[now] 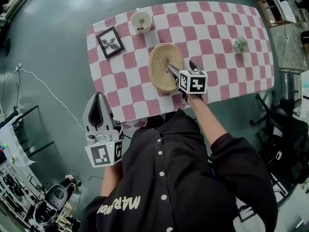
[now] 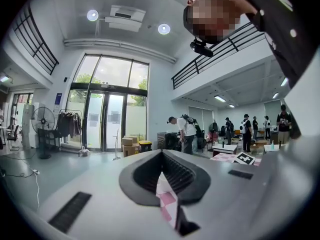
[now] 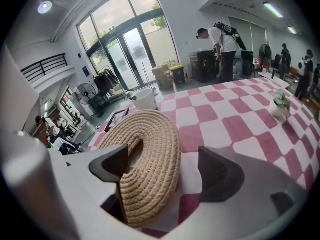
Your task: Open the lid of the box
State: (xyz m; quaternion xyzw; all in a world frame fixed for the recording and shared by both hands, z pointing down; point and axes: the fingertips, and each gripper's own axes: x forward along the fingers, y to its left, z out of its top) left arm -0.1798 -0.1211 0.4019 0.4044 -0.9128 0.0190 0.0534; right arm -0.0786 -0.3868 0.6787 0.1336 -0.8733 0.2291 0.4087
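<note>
**Two hand-held grippers, one spread over a woven box, one shut and held aside**

The right hand-held gripper [image 1: 181,67] [image 3: 167,166] has its jaws spread wide. They straddle one side of the round woven box [image 1: 164,66] [image 3: 150,149]. One jaw sits over the dip in the middle of its coiled rope top, and the other is outside the rim, above the cloth. Whether either jaw touches the rope cannot be told.

The box stands near the middle of the counter [image 1: 217,28], towards the person's edge, on a pink and white checked cloth.

The left hand-held gripper [image 1: 98,98] [image 2: 161,155] has its jaws pressed together with nothing between them. It is held off the counter's near left corner, above the grey floor, well apart from the box.

Further back on the counter are a white cup [image 1: 141,21] [image 3: 145,100] and, beside it, a dark framed picture [image 1: 111,41] [image 3: 116,118]. A small potted plant [image 1: 240,44] [image 3: 278,104] stands far to the right.
</note>
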